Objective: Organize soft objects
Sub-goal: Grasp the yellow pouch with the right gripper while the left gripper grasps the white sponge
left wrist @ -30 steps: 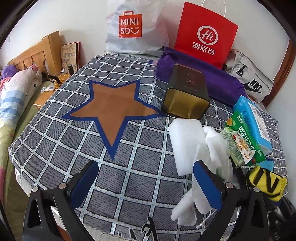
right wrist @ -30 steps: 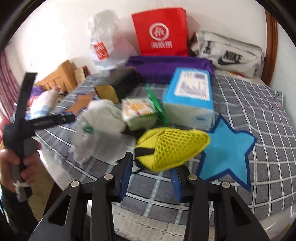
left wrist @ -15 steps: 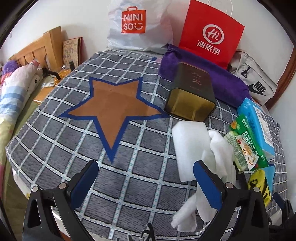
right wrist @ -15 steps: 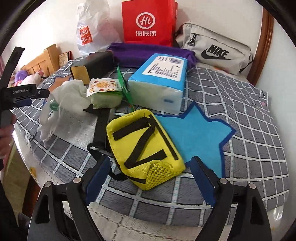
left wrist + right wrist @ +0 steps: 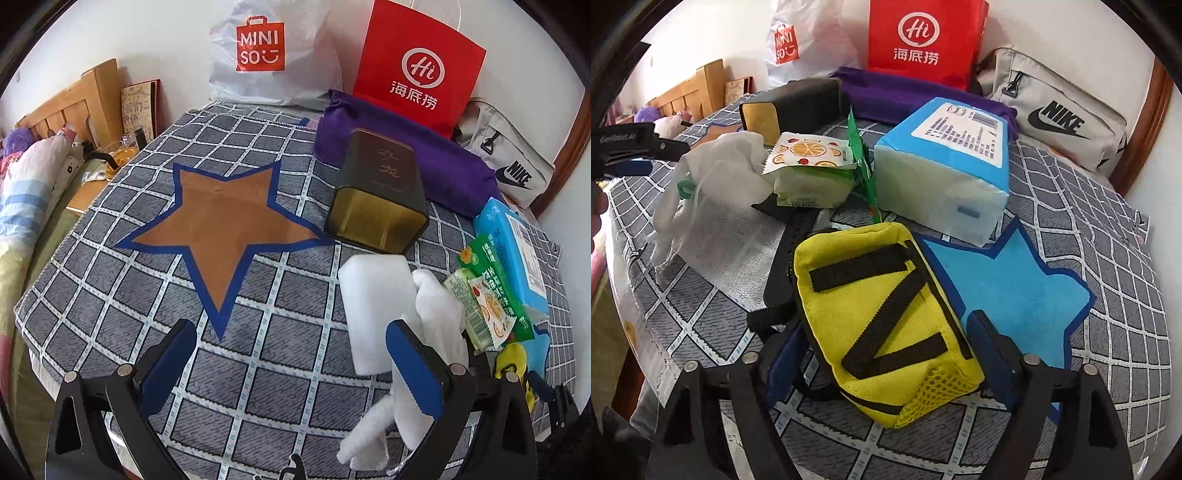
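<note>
My right gripper (image 5: 886, 354) straddles the yellow pouch (image 5: 882, 317) at lower centre, jaws apart, not yet clamped. My left gripper (image 5: 291, 358) hangs open and empty over the checked cloth (image 5: 110, 280). Sorting looks barely started: tissue pack (image 5: 945, 166), wipes (image 5: 809, 166) and white cloth (image 5: 720, 173) lie jumbled.

Checked tablecloth (image 5: 110, 295) under pouch (image 5: 886, 325), tissues (image 5: 945, 170).

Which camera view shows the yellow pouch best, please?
The right wrist view: the yellow pouch fills the foreground between the open right gripper fingers, its black straps and mesh end clear. The left wrist view shows only a yellow sliver at the right edge.
</note>
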`<state>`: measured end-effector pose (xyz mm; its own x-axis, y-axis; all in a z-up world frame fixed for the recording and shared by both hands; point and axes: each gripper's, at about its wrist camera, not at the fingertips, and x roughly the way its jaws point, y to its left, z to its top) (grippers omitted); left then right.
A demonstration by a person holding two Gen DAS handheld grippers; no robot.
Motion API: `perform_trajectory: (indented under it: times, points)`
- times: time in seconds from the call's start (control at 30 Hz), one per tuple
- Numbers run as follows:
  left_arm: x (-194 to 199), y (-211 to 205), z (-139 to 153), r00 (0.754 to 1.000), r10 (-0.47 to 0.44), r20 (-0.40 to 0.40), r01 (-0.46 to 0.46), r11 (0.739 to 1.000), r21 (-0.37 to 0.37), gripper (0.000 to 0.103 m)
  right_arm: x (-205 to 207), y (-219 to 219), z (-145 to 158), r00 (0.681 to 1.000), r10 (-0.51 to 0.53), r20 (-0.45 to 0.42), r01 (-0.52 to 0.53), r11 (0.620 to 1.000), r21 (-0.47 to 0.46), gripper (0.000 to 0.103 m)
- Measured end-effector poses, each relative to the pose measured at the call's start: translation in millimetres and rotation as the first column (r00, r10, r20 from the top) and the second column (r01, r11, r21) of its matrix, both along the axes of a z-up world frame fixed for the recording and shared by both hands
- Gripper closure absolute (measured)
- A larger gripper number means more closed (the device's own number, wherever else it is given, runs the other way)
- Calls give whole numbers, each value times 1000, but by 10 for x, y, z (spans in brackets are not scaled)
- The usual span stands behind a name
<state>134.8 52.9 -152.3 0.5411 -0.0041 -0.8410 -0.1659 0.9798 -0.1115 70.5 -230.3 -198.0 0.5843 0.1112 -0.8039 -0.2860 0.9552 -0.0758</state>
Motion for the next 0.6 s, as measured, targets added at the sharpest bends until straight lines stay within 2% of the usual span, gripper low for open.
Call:
perform_trajectory:
  times: [0.17, 0.23, 0.27, 0.33, 0.5, 0.6]
  points:
    - [221, -60, -49, 999, -17, -34, 17, 1000, -2, 0, -81, -58, 40, 1000, -15, 4, 15, 1000, -4, 34]
    - [280, -74, -74, 999, -17, -48, 17, 1000, -11, 0, -113, -102, 85, 1000, -22, 10, 22, 1000, 2, 35]
    - [308, -89, -77, 999, -17, -51, 16, 1000, -6, 0, -131, -133, 118, 1000, -26, 17, 26, 1000, 7, 38]
    - [354, -137, -68, 998, -29, -53, 29, 1000, 1, 0, -145, -198, 179, 999, -29, 26, 28, 999, 27, 53]
    - [477, -270, -65, 995, -68, -78, 69, 998, 4, 0, -65, -251, 165, 1000, -26, -1, 26, 998, 50, 53]
    - [523, -369, -92, 990, -104, -95, 106, 994, 12, 0, -22, -203, 116, 1000, -17, -5, 17, 1000, 23, 46]
